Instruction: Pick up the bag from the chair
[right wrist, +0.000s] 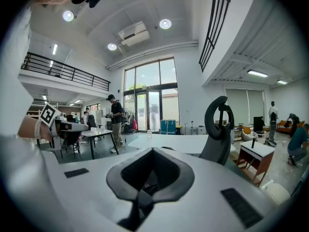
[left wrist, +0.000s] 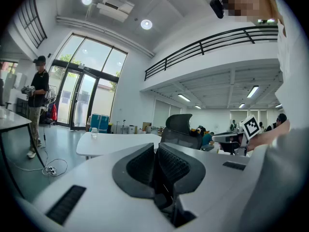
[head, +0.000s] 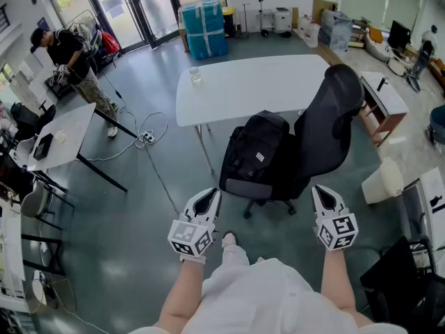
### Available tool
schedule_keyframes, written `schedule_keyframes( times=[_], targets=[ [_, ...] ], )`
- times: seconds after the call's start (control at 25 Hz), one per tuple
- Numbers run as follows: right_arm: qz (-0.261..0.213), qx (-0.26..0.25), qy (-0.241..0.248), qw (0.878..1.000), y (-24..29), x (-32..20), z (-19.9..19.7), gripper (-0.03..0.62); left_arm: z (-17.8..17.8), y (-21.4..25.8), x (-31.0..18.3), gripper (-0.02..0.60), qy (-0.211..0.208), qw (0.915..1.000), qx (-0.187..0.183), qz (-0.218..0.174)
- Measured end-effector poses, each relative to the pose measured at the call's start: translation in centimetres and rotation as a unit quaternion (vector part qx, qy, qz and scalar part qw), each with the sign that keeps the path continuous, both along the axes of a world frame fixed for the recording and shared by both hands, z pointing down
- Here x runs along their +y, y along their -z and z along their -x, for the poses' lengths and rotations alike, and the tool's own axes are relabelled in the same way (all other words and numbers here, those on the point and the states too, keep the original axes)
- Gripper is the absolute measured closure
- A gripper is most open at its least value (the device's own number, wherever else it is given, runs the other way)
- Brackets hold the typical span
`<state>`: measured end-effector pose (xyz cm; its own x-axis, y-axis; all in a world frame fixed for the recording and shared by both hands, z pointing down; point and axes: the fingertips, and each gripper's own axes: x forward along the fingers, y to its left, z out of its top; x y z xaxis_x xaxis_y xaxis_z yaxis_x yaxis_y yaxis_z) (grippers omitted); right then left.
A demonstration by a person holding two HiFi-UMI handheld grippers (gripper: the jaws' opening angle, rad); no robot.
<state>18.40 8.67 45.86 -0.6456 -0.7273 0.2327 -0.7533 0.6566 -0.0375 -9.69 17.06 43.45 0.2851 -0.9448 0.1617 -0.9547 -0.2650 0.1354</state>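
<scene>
Bag: the black soft backpack (head: 254,152) sits on the seat of the black office chair (head: 327,124), in the middle of the frame.
Left gripper (head: 212,195): low in the frame, jaws pressed together, empty.
Right gripper (head: 320,192): the same, closed on nothing.
Why: both hang well apart from the bag; I think the reach has not begun.
Around: a white bench (head: 243,89) behind the chair, and a thin cable (head: 149,139) on the floor at left.
In the way: nothing in front; the chair back blocks the right.
</scene>
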Motion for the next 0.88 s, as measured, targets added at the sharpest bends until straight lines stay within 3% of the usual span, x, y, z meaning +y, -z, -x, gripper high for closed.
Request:
schedule_keyframes(
  times=[0.6,0.88],
  targets=[
    [0.003,0.0,0.001,1.0,-0.08,-0.65,-0.35,0.576,-0.47,0.19,-0.58,0.532,0.001,1.0,-0.001,0.0],
    [-0.001,-0.031,0.009,0.999,0.72,-0.92,-0.4,0.576,-0.66,0.4,-1.0,0.532,-0.002,1.0,-0.001,0.0]
  ],
)
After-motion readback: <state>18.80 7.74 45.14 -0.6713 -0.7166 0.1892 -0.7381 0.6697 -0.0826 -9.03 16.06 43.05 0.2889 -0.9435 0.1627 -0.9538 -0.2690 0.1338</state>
